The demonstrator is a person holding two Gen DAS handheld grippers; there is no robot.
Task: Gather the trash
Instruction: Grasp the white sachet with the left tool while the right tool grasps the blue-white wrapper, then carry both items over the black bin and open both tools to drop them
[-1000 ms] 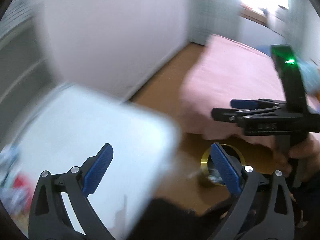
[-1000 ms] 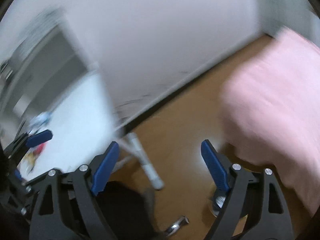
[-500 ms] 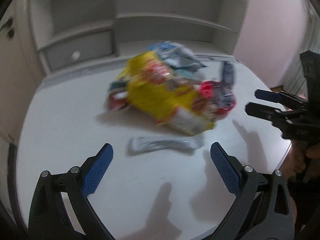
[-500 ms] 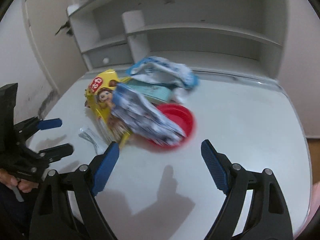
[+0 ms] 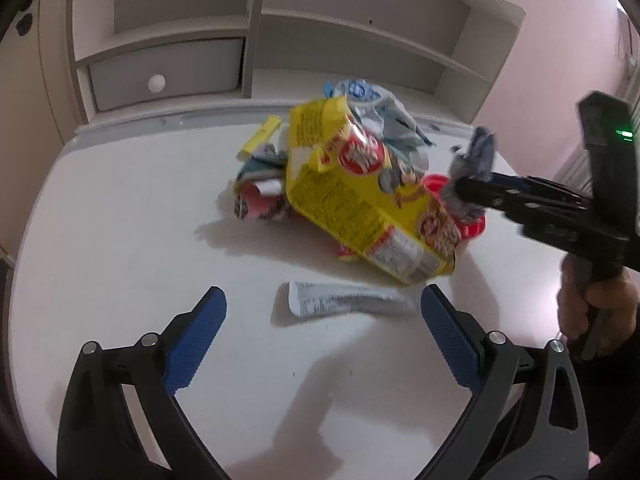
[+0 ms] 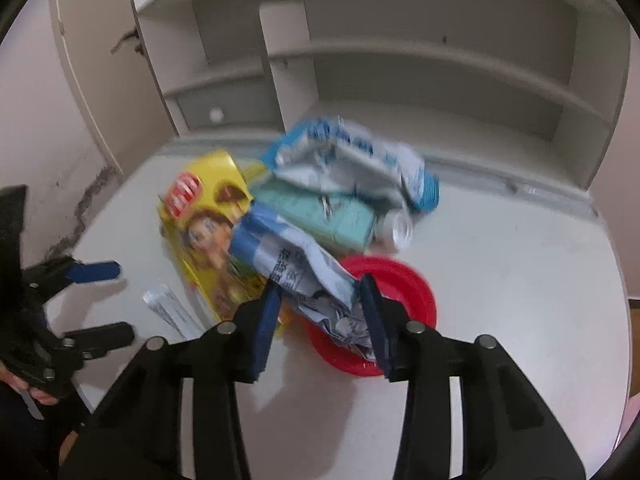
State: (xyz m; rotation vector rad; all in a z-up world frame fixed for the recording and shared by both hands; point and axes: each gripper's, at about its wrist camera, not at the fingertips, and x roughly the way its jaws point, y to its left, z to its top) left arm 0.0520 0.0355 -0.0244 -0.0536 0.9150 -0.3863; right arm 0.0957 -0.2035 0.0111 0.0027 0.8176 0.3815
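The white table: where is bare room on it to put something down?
On the white table, bare room lies right of the red plate, up to the shelf unit. Another patch lies left of the yellow bag, toward the drawer. The middle is crowded with wrappers, and the silver sachet lies before them.

The counter (image 5: 120, 208) looks smooth, matt white. On it, a glossy yellow plastic bag (image 5: 352, 200), a crinkled blue-and-white wrapper (image 6: 304, 268), a shiny red plastic plate (image 6: 408, 280), and a glossy silver tube (image 5: 340, 302) at lower centre. The fingers (image 5: 198, 344) carry rough, matt blue pads.
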